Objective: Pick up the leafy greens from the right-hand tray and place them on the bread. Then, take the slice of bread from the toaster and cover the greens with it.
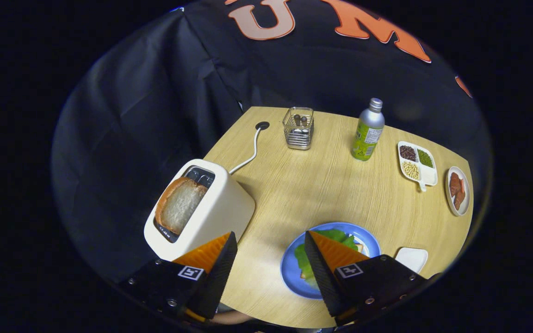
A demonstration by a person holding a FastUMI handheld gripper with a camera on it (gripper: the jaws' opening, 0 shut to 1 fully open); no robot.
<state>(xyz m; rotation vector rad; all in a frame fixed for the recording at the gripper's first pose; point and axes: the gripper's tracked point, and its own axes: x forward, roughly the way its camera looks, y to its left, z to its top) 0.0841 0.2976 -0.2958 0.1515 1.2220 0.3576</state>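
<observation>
My gripper (pixel 270 239) hangs open above the near part of the wooden table (pixel 322 185), nothing between its fingers. Behind the right finger sits a blue plate (pixel 368 240) with leafy greens (pixel 336 236) lying on a bread slice; the finger hides part of them. Just beyond the left finger stands a white toaster (pixel 215 208) with a slice of bread (pixel 181 203) sticking up out of its slot. A small white tray (pixel 412 258) lies right of the plate, with nothing showing on it.
A wire basket (pixel 298 128) and a green bottle (pixel 367 132) stand at the back of the table. A divided dish of beans (pixel 417 164) and a plate with meat (pixel 458 190) sit at the far right. The toaster's cord (pixel 250 155) runs to a hole.
</observation>
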